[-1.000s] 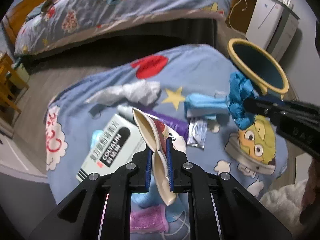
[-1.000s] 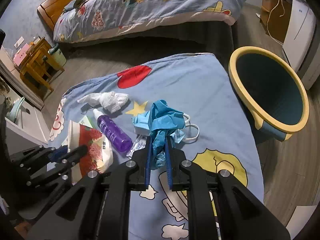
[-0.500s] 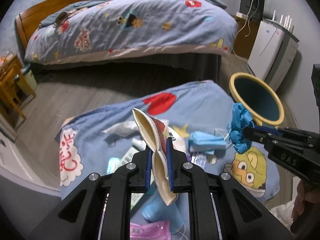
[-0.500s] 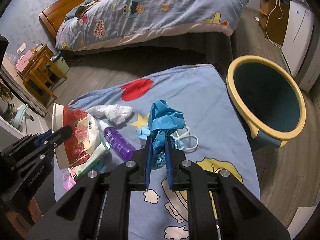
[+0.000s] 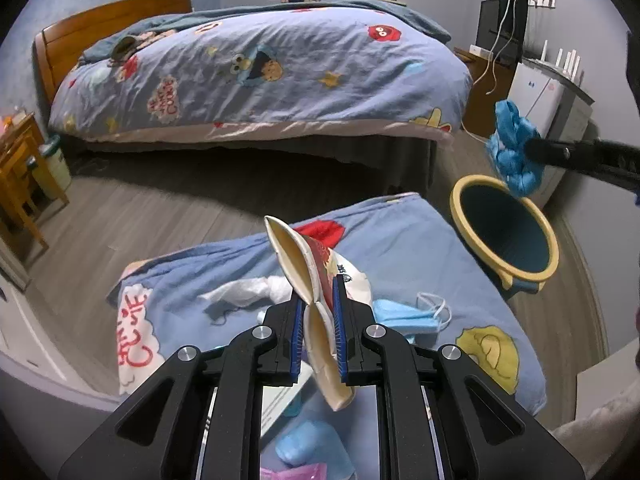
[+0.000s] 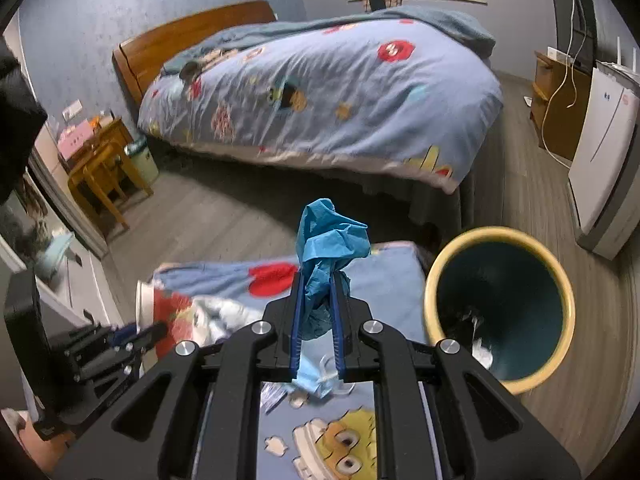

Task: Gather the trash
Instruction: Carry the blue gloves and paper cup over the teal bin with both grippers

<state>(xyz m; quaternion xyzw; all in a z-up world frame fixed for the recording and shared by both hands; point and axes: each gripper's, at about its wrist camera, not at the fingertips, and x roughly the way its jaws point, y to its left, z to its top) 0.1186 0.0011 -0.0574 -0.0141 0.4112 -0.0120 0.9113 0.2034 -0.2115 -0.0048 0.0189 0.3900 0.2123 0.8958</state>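
My left gripper [image 5: 317, 294] is shut on a crushed paper cup [image 5: 304, 264] with a red flower print, held above the blue cartoon blanket [image 5: 400, 240]. My right gripper [image 6: 317, 286] is shut on a crumpled blue wad [image 6: 328, 240]. In the left wrist view that blue wad [image 5: 514, 148] hangs just above the far rim of the yellow-rimmed bin [image 5: 506, 232]. The bin [image 6: 500, 308] stands on the floor to the right of the blanket with some scraps at its bottom. In the right wrist view the left gripper [image 6: 154, 330] holds the cup [image 6: 156, 308] at the lower left.
On the blanket lie a white tissue wad [image 5: 248, 290], a blue face mask [image 5: 404, 314], a pink packet [image 5: 292, 472] and a blue pack [image 5: 308, 444]. A large bed [image 5: 256, 76] stands behind. White appliances [image 6: 604, 160] and a wooden cabinet [image 6: 558, 108] sit at the right.
Both grippers have risen from the blanket with their loads. The right one has carried the blue wad up and right, to above the bin's rim. More of the room shows.
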